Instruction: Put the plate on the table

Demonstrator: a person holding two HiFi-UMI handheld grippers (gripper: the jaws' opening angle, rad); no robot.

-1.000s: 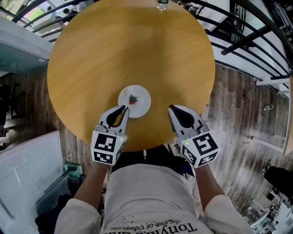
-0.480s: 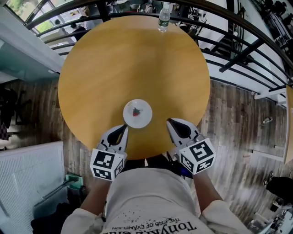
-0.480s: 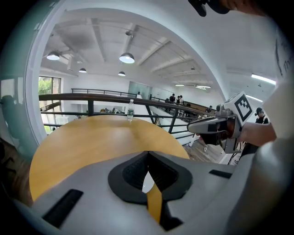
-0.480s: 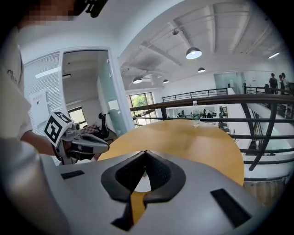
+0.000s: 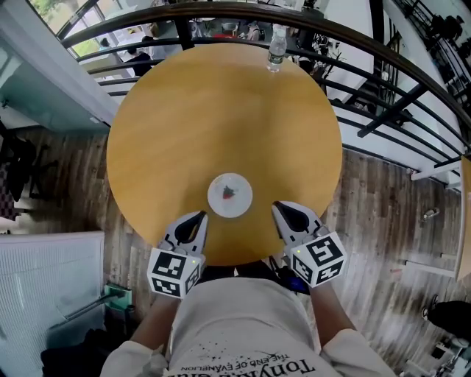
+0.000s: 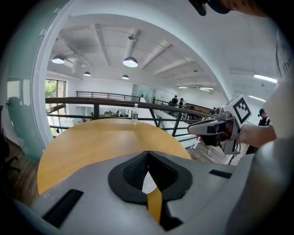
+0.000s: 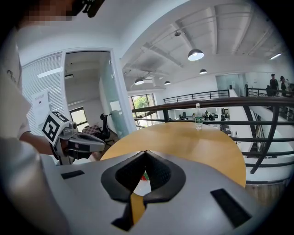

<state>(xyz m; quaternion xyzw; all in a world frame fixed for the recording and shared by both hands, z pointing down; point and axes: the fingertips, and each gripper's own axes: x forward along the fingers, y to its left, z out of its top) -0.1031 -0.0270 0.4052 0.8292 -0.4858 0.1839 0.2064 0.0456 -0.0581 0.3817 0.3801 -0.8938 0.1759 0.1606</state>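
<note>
Small round white plate [image 5: 229, 195] with a red motif lies flat on the round yellow wooden table [image 5: 221, 110], near its front edge. Left gripper [image 5: 200, 216] and right gripper [image 5: 278, 208], jaws closed on nothing, flank it without touching. Placement appears complete.

A small white plate [image 5: 229, 195] (red-and-green motif at its centre) lies flat near the round wooden worktop's [image 5: 221, 110] near edge.

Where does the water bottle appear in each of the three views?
Head view: water bottle at the top, right of centre, at the far edge of the table.
Left gripper view: water bottle small, just left of centre.
Right gripper view: water bottle right of centre.
Shared landmark: black railing behind it.
</note>
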